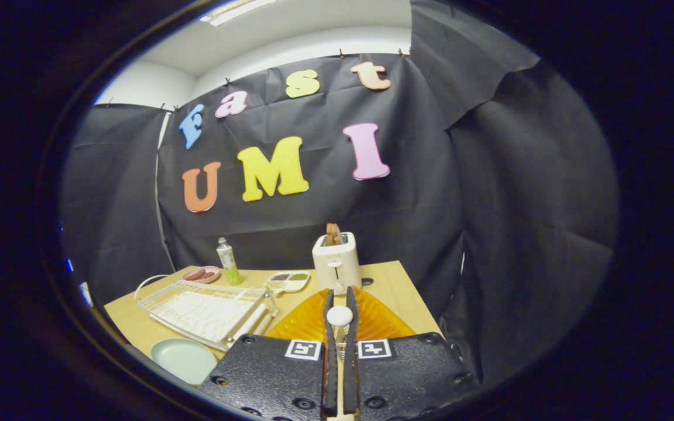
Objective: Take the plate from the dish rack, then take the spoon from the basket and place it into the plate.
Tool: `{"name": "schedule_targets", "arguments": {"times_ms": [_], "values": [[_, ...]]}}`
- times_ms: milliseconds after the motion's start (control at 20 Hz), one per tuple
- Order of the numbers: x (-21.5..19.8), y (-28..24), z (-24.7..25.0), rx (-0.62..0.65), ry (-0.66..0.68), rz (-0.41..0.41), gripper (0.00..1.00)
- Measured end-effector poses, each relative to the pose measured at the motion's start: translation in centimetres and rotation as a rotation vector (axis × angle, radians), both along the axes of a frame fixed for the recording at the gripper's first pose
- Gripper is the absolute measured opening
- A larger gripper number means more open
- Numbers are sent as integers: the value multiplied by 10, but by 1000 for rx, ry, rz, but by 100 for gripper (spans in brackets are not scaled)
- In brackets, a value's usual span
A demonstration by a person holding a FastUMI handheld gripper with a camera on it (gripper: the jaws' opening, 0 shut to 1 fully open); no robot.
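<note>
1 plate, 1 rack, 1 toaster, 1 bottle

tool clamped on spoon | above orange basket | plate beside dish rack

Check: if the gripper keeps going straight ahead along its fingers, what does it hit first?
Likely the toaster, standing just beyond the fingertips. The gripper is shut on the spoon, above the orange basket. Depth is unclear.
</note>
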State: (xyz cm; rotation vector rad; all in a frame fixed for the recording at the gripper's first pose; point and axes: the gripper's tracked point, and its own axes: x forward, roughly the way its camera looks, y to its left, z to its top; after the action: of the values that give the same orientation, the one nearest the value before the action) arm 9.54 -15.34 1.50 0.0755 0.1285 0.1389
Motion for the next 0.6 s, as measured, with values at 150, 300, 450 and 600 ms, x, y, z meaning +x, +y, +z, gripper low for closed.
{"name": "schedule_targets", "arguments": {"times_ms": [150,300,450,600], "values": [[-39,51,25,-37,-28,104,9],[-72,110,30,-65,-18,236,9],[-96,167,18,-92,22,360,9],[-102,217,-14,-113,96,467,9]]}}
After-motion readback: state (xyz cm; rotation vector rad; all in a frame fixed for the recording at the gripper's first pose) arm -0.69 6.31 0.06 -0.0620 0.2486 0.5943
